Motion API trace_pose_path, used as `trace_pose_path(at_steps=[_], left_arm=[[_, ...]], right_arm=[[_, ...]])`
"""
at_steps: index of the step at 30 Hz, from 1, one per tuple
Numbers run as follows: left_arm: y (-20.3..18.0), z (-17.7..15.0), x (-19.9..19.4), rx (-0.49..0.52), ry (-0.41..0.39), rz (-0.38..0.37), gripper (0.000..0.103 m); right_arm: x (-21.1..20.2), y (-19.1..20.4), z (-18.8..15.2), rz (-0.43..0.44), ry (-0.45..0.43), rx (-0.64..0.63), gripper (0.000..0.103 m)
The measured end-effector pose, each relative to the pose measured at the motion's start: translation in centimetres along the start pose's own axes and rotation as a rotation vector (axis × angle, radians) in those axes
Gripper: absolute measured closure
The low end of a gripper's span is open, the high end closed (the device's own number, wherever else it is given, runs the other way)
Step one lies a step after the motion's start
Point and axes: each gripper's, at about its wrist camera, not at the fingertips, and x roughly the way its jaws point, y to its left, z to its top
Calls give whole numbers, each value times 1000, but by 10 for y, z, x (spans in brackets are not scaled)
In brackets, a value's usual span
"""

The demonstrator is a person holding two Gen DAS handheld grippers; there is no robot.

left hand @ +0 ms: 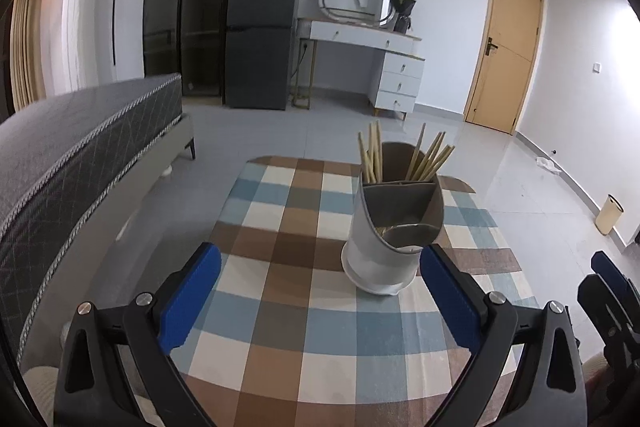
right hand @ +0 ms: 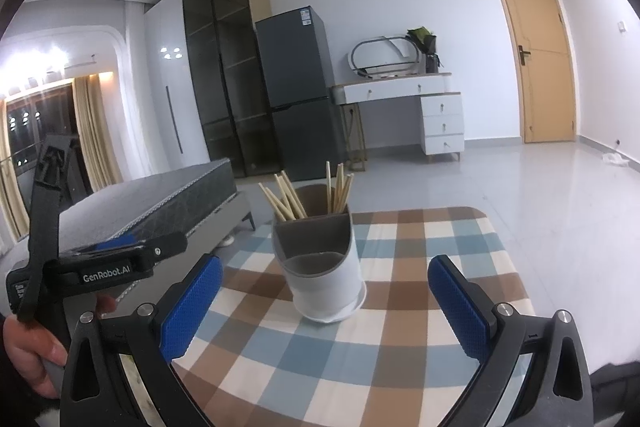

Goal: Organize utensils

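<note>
A white and grey utensil holder [left hand: 384, 247] [right hand: 324, 267] stands on the checked tablecloth [left hand: 304, 291] [right hand: 400, 307]. Several wooden chopsticks [left hand: 428, 157] [right hand: 288, 199] stick up from its two back compartments, and the front compartments look empty of tall utensils. My left gripper [left hand: 320, 279] is open, with the holder just ahead of its right finger. My right gripper [right hand: 326, 291] is open too, with the holder standing ahead between its blue pads [right hand: 192, 307]. Nothing is held by either. The left gripper's body [right hand: 100, 263] shows in the right wrist view, with a hand [right hand: 28, 351] holding it.
The small table is ringed by tiled floor [left hand: 500, 167]. A bed [left hand: 80, 147] runs along the left side. A dark fridge [left hand: 260, 23], a white dressing table [left hand: 380, 47] and a wooden door [left hand: 508, 43] stand at the far wall. A small bin [left hand: 608, 213] sits at right.
</note>
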Motion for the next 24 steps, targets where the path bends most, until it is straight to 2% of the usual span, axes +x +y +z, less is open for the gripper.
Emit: trace_pose_path(at_steps=[8, 24], left_arm=[[-4, -1, -5, 20, -24, 6, 6], [-2, 1, -4, 7, -13, -7, 6]], right_arm=[[1, 0, -1, -1, 6, -7, 0], [6, 3, -4, -3, 24, -13, 0]])
